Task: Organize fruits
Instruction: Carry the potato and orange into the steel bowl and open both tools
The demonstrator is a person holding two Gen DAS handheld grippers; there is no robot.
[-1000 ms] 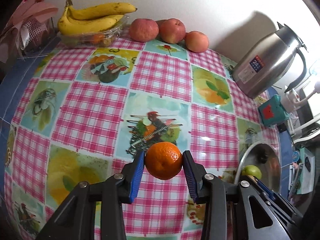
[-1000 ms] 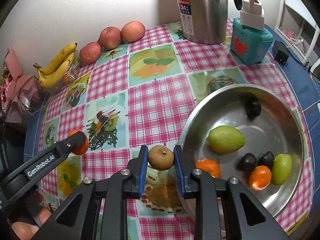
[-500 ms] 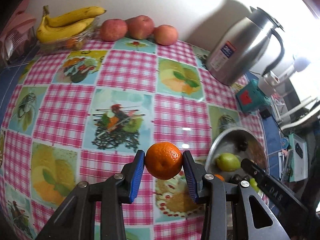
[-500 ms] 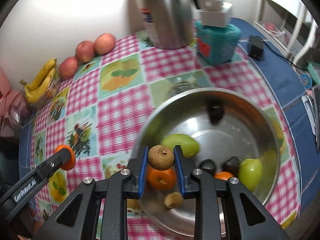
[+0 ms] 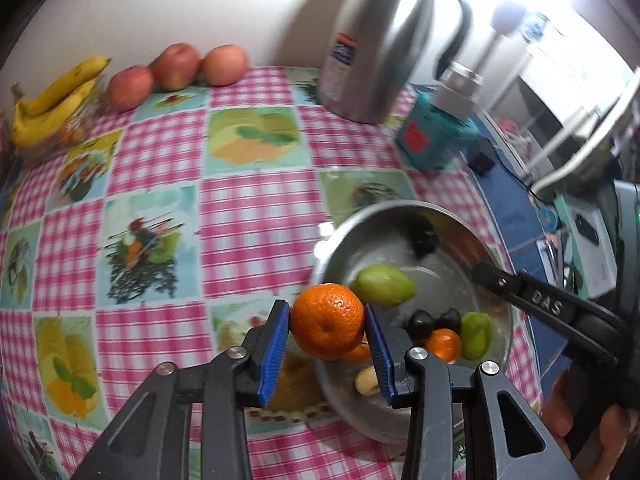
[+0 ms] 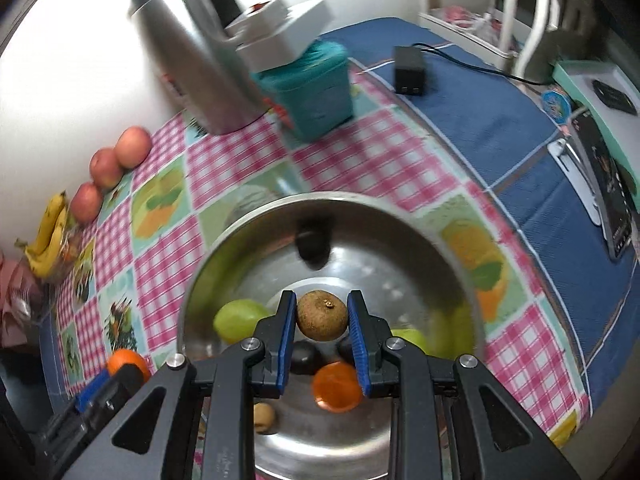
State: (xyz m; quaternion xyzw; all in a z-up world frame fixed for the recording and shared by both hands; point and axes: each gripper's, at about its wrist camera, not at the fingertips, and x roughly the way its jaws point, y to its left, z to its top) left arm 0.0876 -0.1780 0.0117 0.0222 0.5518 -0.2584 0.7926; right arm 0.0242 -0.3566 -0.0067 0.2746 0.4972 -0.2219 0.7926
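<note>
My left gripper point(image 5: 327, 325) is shut on an orange mandarin point(image 5: 327, 320), held over the near left rim of the steel bowl point(image 5: 340, 240). My right gripper point(image 6: 322, 318) is shut on a small brown round fruit point(image 6: 322, 316) and hangs over the middle of the bowl point(image 6: 400, 216). Inside the bowl lie green fruits point(image 5: 385, 289), dark fruits point(image 6: 314, 242), mandarins point(image 6: 336, 386) and a small brown fruit point(image 6: 264, 418). In the right wrist view the left gripper and its mandarin point(image 6: 124, 362) show at the bowl's left edge. The right gripper's arm point(image 5: 544, 308) crosses the bowl in the left wrist view.
Bananas point(image 5: 52, 100) and three apples point(image 5: 176, 66) line the wall at the far left. A steel thermos jug point(image 5: 380, 40) and a teal box point(image 5: 432, 136) stand behind the bowl. A black adapter with cable point(image 6: 409, 71) and flat packages point(image 6: 600, 96) lie on the blue cloth at the right.
Both grippers swung right across the checked tablecloth with their fruits. The left one now reaches the bowl's rim; the right one went from the rim to above the bowl's middle.
</note>
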